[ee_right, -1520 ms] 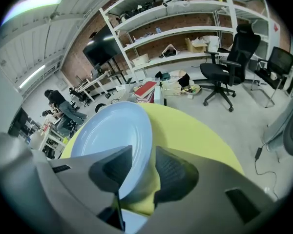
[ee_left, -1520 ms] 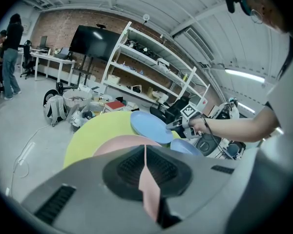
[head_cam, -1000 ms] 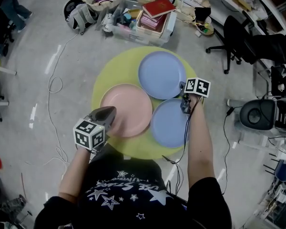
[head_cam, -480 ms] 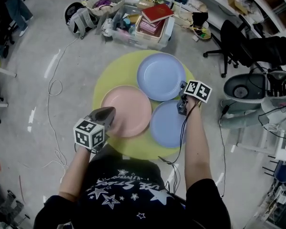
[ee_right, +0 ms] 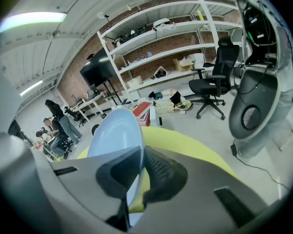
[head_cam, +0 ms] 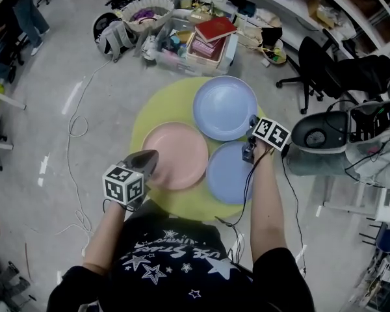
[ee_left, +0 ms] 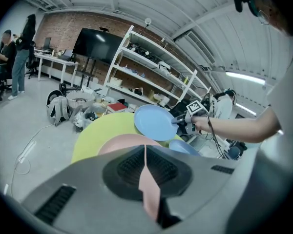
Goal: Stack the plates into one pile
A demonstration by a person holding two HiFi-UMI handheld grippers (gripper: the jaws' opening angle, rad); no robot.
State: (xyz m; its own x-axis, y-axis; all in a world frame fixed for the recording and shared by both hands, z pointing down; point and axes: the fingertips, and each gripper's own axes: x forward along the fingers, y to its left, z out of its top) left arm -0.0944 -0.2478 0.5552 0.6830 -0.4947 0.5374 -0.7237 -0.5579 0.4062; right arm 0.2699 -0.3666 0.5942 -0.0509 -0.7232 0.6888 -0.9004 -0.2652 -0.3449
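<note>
head view, right gripper (head_cam: 251, 123): its jaws have just been closing and now pinch the rim of the far blue plate (head_cam: 225, 107) at that plate's 4 o'clock edge. a second ago it was already at this rim, so the grip is what is new.
head view, far blue plate: at 1 o'clock on the yellow table (head_cam: 157, 104). from up here a lift is hard to read.
head view, near blue plate (head_cam: 231, 174): flat at 4 o'clock on the table, nothing on it, lying as it did a second ago.
head view, pink plate (head_cam: 175, 155): flat on the 9 o'clock side, unmoved. the left gripper (head_cam: 152, 156) is at its 9 o'clock rim.
left gripper view, left gripper (ee_left: 145, 152): jaws together on the thin pink rim, which runs up between the pads. the pink plate (ee_left: 119, 143) lies low on the table.
left gripper view, far blue plate (ee_left: 154, 122): plainly tilted and raised clear of the yellow top, with the right gripper (ee_left: 176, 121) on its right edge.
right gripper view, right gripper (ee_right: 138, 167): pads clamped on the blue rim. the plate (ee_right: 115, 135) stands steeply toward 11 o'clock, with the table (ee_right: 185, 150) below it.
meaning for the task: i judge the first plate is picked up and no pile exists yet. it needs setting onto another plate, and a rim-only grip may let it swing.
</note>
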